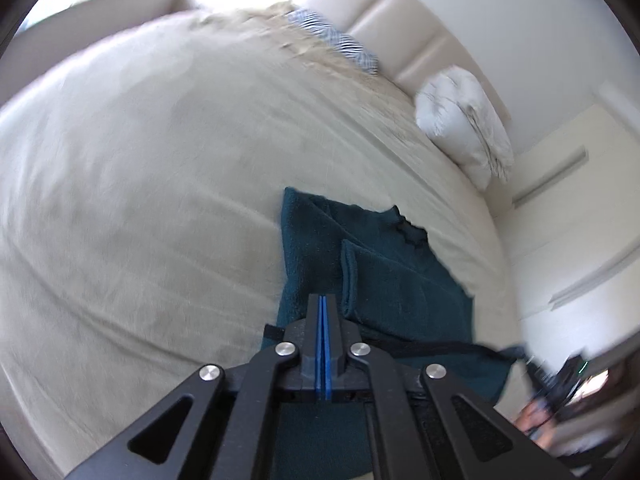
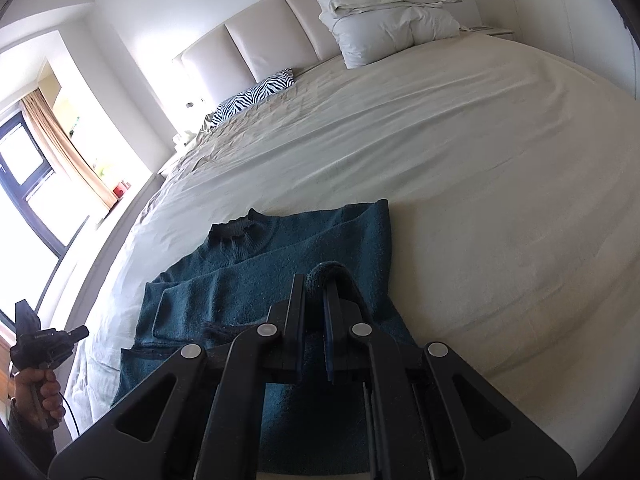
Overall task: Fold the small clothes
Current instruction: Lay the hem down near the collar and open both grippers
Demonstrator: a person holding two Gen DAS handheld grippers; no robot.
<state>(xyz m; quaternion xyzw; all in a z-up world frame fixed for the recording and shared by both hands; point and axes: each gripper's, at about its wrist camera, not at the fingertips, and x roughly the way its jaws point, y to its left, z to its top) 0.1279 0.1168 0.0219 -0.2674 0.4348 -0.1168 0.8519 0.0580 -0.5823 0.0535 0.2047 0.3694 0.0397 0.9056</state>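
A dark teal knit sweater (image 2: pixel 248 280) lies on the cream bed, collar away from me, with a sleeve folded across its body. In the right wrist view my right gripper (image 2: pixel 316 284) is shut on a fold of the sweater's fabric, bunched between the fingers. In the left wrist view the sweater (image 1: pixel 392 276) lies just ahead of my left gripper (image 1: pixel 324 300), which is shut with its blue pads together and nothing between them, above the sweater's near left part. The left gripper also shows in the right wrist view (image 2: pixel 48 340), held off the bed's left side.
The cream bed sheet (image 2: pixel 460 152) spreads wide around the sweater. A zebra-print pillow (image 2: pixel 256 94) and a folded white duvet (image 2: pixel 388 16) lie by the padded headboard (image 2: pixel 260 40). A window with curtains (image 2: pixel 60 148) is at the left.
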